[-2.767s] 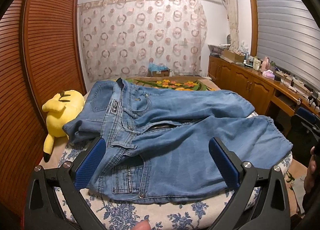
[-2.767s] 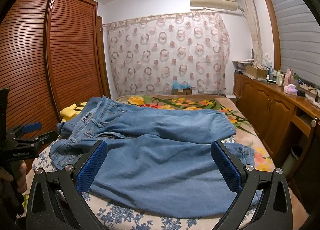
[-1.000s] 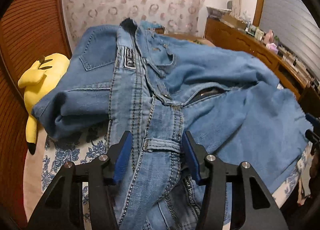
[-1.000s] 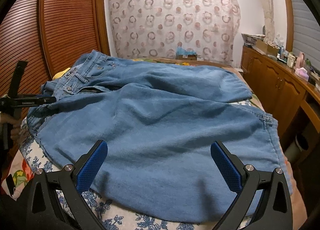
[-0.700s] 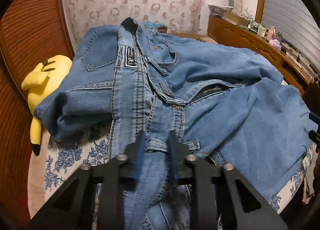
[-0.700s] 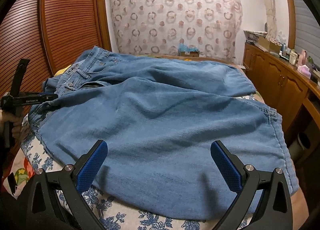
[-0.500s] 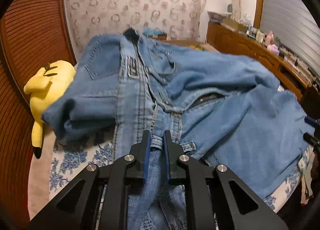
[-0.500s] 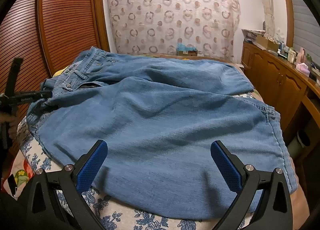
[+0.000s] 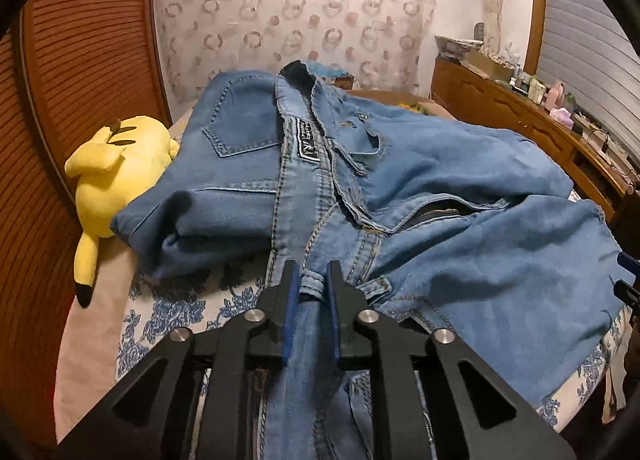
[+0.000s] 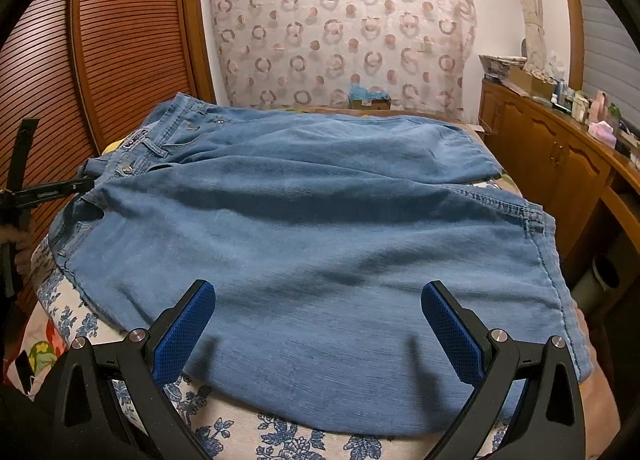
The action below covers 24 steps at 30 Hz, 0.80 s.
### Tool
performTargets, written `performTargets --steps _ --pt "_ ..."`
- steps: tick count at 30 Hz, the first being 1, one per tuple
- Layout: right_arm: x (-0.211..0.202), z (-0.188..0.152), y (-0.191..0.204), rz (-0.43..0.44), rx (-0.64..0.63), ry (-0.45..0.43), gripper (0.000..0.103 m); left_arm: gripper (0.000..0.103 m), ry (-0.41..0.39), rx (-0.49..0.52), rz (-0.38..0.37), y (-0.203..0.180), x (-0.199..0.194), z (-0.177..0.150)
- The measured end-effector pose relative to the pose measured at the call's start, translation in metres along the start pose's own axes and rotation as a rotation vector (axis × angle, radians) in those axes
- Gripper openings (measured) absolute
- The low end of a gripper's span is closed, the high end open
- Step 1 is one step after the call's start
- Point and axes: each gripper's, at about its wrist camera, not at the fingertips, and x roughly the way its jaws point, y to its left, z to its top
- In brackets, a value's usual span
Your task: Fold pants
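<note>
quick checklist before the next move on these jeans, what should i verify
1. left gripper has the waistband: ok, denim sits between its fingers, though they are easing open slightly.
2. right gripper ready: ok, open above the near leg, holding nothing.
3. jeans spread on the bed: ok, both legs lie side by side.
4. Waist flat: not ok, bunched beside the yellow plush toy.
5. Near hem inside the bed edge: cannot tell.
</note>
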Motion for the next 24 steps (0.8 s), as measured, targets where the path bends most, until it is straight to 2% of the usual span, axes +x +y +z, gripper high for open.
performTargets --steps 3,5,6,8,9,15,24 --pt "-0.002 -0.001 -0.002 -0.005 0.003 0.001 0.103 0.037 -0.004 0.014 0.010 -0.006 -0.007 -0.005" --pt "-0.003 -0.003 -0.003 -0.008 0.006 0.004 0.103 0.057 -0.018 0.017 0.012 -0.007 -0.013 -0.010" --pt "-0.004 -0.003 -0.004 -0.011 0.007 0.006 0.103 0.059 -0.025 0.021 0.011 -0.009 -0.016 -0.013" --pt "-0.006 -0.004 -0.004 -0.016 0.011 0.009 0.103 0.079 -0.026 0.023 0.009 -0.010 -0.019 -0.018" --pt "-0.007 -0.004 -0.005 -0.017 0.013 0.011 0.103 0.082 -0.028 0.021 0.011 -0.011 -0.021 -0.021" --pt "-0.016 -0.004 -0.007 -0.028 0.017 0.011 0.103 0.082 -0.017 0.008 0.015 -0.011 -0.024 -0.036" --pt "-0.026 -0.009 -0.014 -0.071 0.028 0.012 0.103 0.082 0.043 -0.008 0.047 -0.008 -0.007 -0.052"
